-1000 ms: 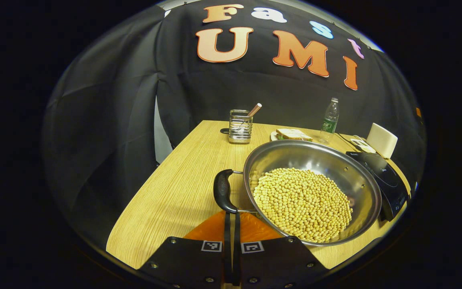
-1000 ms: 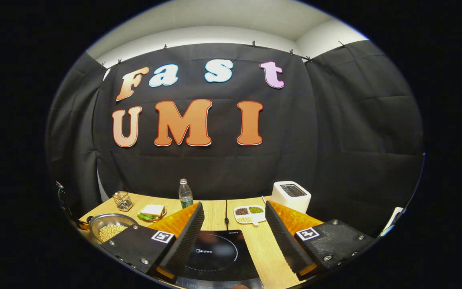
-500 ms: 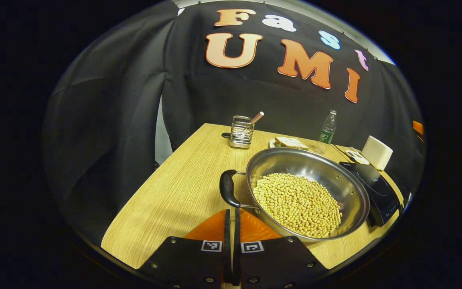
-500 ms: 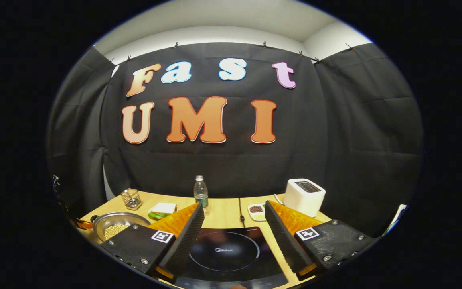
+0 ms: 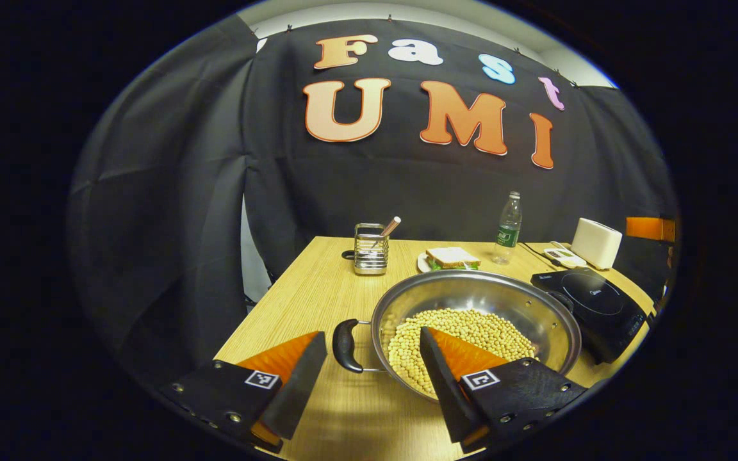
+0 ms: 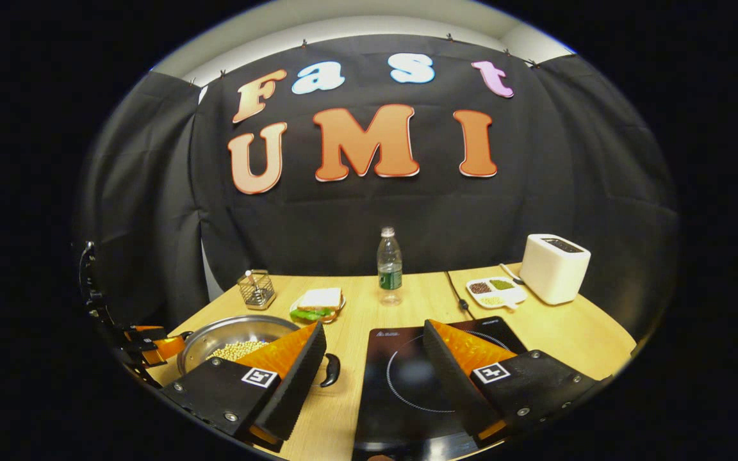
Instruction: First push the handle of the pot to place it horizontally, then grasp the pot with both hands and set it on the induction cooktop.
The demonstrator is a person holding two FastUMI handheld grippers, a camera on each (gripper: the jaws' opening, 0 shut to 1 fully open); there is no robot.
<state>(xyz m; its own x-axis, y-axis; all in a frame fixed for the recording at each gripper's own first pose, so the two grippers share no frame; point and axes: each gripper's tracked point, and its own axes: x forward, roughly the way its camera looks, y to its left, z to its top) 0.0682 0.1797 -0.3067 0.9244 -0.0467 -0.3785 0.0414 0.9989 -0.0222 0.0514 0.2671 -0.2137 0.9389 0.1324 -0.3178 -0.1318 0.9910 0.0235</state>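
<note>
Jaws apart both sides | left gripper [image 5: 372, 371] finger hides pot [image 5: 471, 301] rim

dim booth | overhead light | sharp focus | edges fisheye-bent

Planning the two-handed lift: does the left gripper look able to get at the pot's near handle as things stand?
Probably yes. The left gripper is open, and the pot's black near handle lies between its fingers on the table, with nothing in the way.
</note>
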